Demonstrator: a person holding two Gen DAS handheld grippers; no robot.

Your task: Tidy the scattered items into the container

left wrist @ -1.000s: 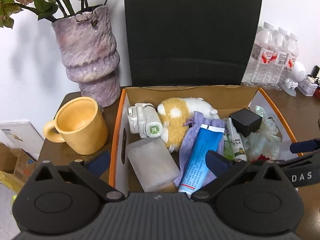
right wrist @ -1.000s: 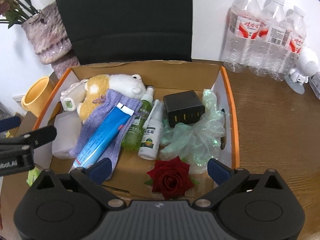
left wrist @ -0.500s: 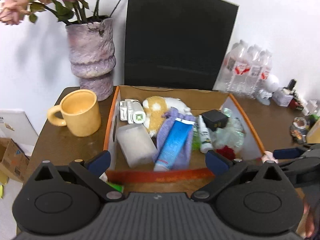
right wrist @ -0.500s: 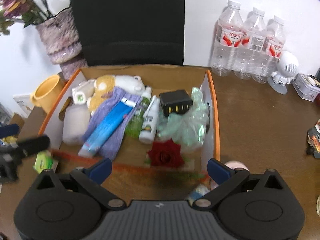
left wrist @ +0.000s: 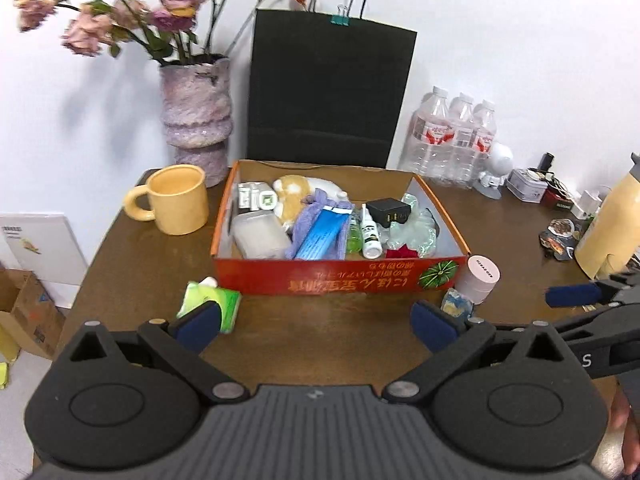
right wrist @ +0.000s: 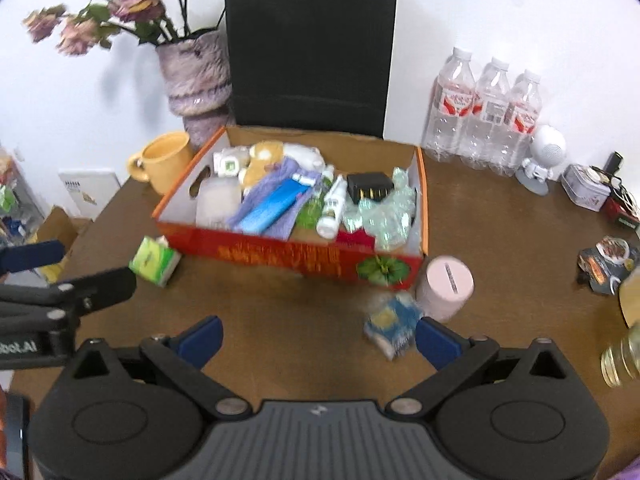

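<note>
Both grippers, left and right, jaws wide, empty. Tissue pack, pink jar outside box on surface

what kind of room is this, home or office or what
Probably a lived-in home or small office corner: a brown wooden table against a white wall, with a vase of dried roses, a yellow mug and bottled water.

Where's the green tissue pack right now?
The green tissue pack lies on the table outside the box, by its front left corner, just beyond the left gripper.
</note>
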